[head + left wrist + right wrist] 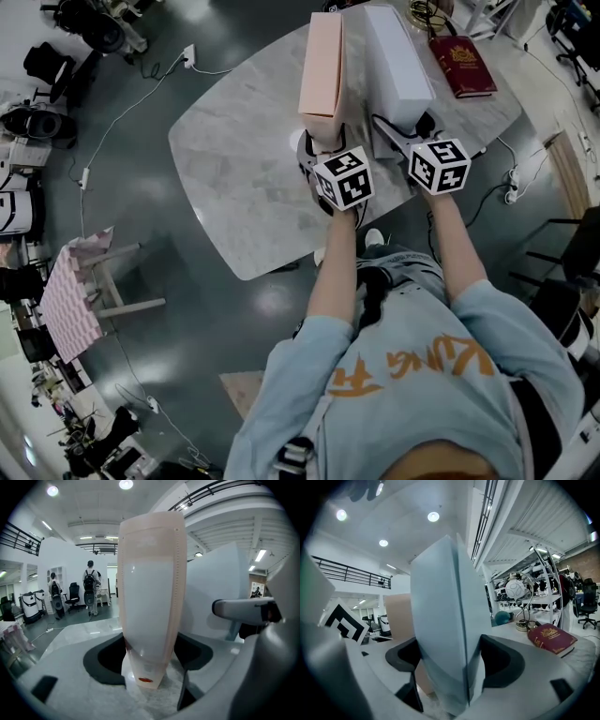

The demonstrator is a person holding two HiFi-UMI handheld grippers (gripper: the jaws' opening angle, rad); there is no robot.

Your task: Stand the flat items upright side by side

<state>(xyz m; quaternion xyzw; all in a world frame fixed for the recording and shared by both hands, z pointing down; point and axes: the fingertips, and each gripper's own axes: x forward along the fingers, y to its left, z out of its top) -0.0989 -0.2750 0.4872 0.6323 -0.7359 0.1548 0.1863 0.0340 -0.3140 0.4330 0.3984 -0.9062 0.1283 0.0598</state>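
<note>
Head view: we saw the left gripper (pixel 315 142) clamping the upright pink box (pixel 322 61), the right gripper (pixel 397 133) clamping the upright white box (pixel 398 61) just beside it, and the red book (pixel 462 64) flat on the table (pixel 234 169) farther right, nearest that gripper.

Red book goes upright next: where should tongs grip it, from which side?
Probably the near short edge of the red hardcover book, coming in low from that side: it lies flat on the marble table, and the tall white box crowds one long edge.
</note>
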